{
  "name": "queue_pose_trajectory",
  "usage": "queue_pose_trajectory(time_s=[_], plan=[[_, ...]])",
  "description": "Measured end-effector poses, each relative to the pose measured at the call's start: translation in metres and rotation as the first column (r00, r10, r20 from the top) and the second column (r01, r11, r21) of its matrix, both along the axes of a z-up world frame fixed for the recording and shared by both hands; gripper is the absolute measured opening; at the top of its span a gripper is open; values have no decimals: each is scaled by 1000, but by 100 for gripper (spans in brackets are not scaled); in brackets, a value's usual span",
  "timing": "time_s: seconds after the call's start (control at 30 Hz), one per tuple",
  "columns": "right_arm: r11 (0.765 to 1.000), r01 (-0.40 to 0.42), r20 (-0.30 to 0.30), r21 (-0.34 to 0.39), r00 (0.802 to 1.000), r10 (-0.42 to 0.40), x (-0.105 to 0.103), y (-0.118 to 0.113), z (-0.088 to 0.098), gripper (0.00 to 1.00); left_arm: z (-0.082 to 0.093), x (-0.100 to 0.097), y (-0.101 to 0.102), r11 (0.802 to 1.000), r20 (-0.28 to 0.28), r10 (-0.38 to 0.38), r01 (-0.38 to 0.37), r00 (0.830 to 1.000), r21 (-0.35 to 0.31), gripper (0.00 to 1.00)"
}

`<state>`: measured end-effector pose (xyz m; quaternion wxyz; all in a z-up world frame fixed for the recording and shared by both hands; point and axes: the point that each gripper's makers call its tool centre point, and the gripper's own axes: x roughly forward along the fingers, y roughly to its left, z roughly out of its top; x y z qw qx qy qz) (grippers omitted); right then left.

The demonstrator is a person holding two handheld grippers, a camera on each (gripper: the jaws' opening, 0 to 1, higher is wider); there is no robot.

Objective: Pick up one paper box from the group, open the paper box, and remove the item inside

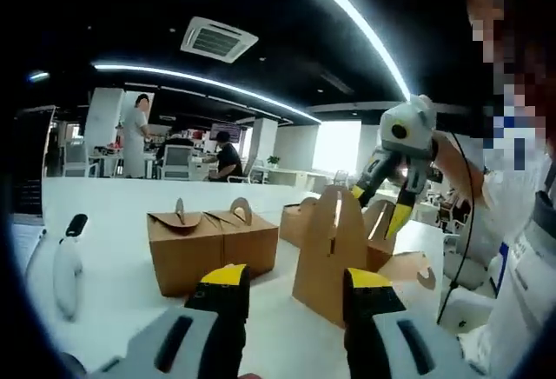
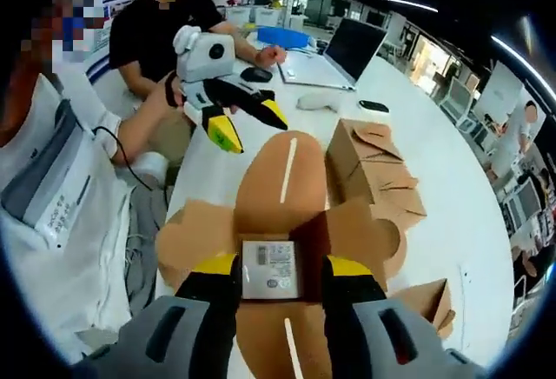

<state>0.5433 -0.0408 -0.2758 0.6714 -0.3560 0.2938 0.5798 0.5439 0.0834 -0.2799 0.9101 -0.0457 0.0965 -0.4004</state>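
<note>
An open brown paper box (image 2: 282, 183) stands on the white table (image 2: 452, 222) with its flaps spread and its tall handle flap (image 1: 334, 240) upright. Inside it lies a small white labelled item (image 2: 271, 269), seen between the jaws of my right gripper (image 2: 280, 268). That gripper is open and points down into the box from above. In the left gripper view the right gripper (image 1: 379, 207) hangs over the box top. My left gripper (image 1: 295, 285) is open and empty, level with the table a short way from the box. It also shows as the left gripper (image 2: 250, 129) beyond the far flap.
Several closed paper boxes (image 1: 213, 244) stand in a group beside the open one, also seen as boxes (image 2: 373, 166). A white mouse-like object (image 1: 68, 264) lies at the left. A laptop (image 2: 334, 49) and a seated person (image 2: 165, 23) are at the table's far end.
</note>
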Motion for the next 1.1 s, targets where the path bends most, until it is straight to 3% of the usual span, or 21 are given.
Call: queue_pose_trajectory(time_s=[0.2, 0.47, 1.1], plan=[[995, -39, -33, -97, 999, 36, 0, 2, -18, 38, 0, -1, 1, 1000, 1, -2, 2, 1000, 1, 44], [981, -94, -55, -167, 995, 86, -1, 12, -33, 38, -4, -4, -3, 999, 14, -17, 16, 1000, 38, 44], [944, -105, -121, -314, 990, 70, 6, 8, -76, 40, -4, -4, -2, 998, 19, -32, 31, 999, 49, 44]])
